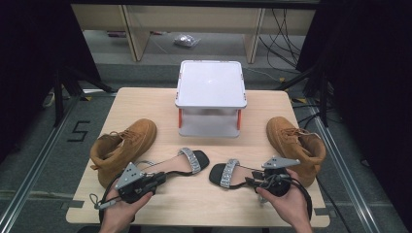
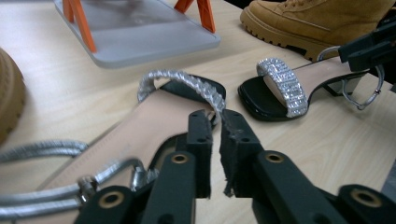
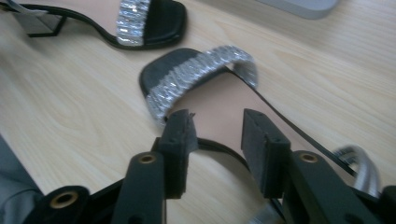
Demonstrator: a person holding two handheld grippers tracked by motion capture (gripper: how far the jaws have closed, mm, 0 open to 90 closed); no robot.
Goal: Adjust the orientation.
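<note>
Two black sandals with glittering silver toe straps lie toe to toe on the wooden table [image 1: 204, 199]. My left gripper [image 1: 163, 177] hovers at the rear side of the left sandal [image 1: 187, 162]. In the left gripper view its jaws [image 2: 217, 126] stand almost together over that sandal's [image 2: 154, 116] edge, and nothing shows between them. My right gripper [image 1: 250, 180] is at the back of the right sandal [image 1: 226, 174]. In the right gripper view it [image 3: 217, 121] stands open low over that sandal's [image 3: 205, 79] insole, pads apart from it.
A tan boot [image 1: 124, 145] lies at the left and another [image 1: 296, 141] at the right, both just outside the sandals. A white two-level stand [image 1: 210, 82] with orange legs sits at the table's far middle. Cables trail from both grippers.
</note>
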